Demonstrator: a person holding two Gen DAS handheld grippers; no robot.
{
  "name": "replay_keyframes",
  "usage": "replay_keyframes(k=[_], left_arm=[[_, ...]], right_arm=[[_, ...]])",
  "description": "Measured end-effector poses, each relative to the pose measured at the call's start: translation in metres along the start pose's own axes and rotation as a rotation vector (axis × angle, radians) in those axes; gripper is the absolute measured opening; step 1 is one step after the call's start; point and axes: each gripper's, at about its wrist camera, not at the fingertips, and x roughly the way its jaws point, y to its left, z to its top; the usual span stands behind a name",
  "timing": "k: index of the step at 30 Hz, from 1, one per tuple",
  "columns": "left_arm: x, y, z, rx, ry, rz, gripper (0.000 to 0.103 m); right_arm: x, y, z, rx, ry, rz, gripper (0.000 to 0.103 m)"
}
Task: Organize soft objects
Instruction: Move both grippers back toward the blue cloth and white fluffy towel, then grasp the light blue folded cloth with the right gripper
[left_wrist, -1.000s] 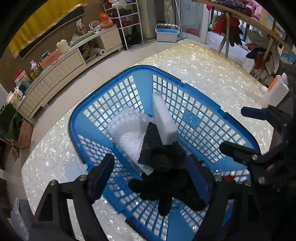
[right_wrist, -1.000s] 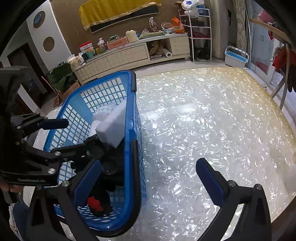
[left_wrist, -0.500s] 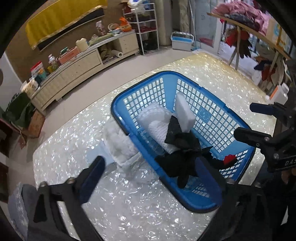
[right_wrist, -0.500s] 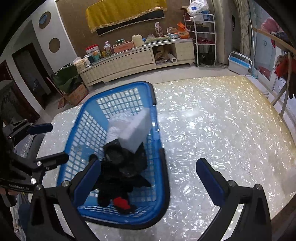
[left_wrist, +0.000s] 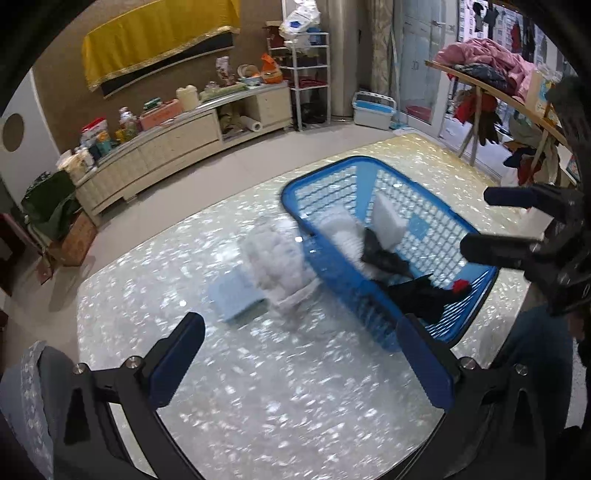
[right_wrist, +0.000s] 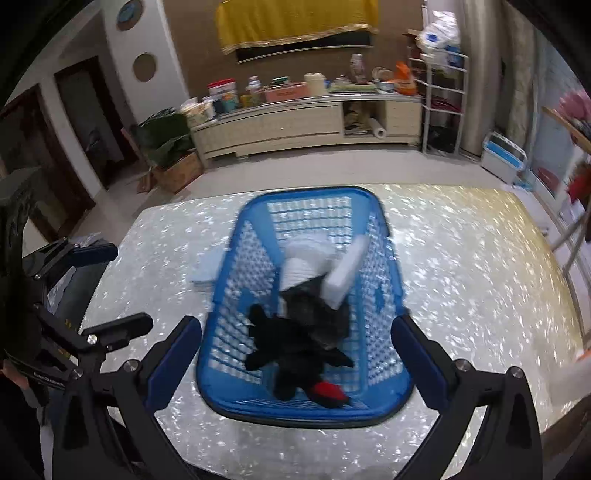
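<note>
Claws both spread wide, empty: left claw (left_wrist: 301, 360) over table, right claw (right_wrist: 295, 363) above basket (right_wrist: 384, 229).

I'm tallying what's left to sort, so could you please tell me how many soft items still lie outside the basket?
2: a white fluffy cloth against the blue basket, and a light blue sponge beside it.

The laundry basket (right_wrist: 384, 236) was bright blue with a lattice of holes. Inside lay a black plush toy (right_wrist: 295, 343) with a red tip, a white sponge block (right_wrist: 345, 273) and a white cloth (right_wrist: 303, 258). The table (right_wrist: 461, 277) shimmered in pearly white flecks. A pale blue pad (left_wrist: 236, 295) lay outside.
</note>
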Motion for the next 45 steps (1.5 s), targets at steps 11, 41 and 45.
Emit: replay_keyframes(k=[11,41,45], left_arm=[[-0.021,0.062,-0.047,-0.086,-0.013,0.095,0.103],[0.048,0.189,-0.112,-0.248,0.118,0.180,0.103],[0.065,0.199,-0.113,-0.259,0.146,0.186,0.103]], right_arm=[[0.030,0.063,0.022,-0.144,0.022,0.040,0.103],[0.219,0.182,0.028,-0.409,0.280,0.015,0.091],[0.243,0.183,0.028,-0.415,0.290,-0.002,0.089]])
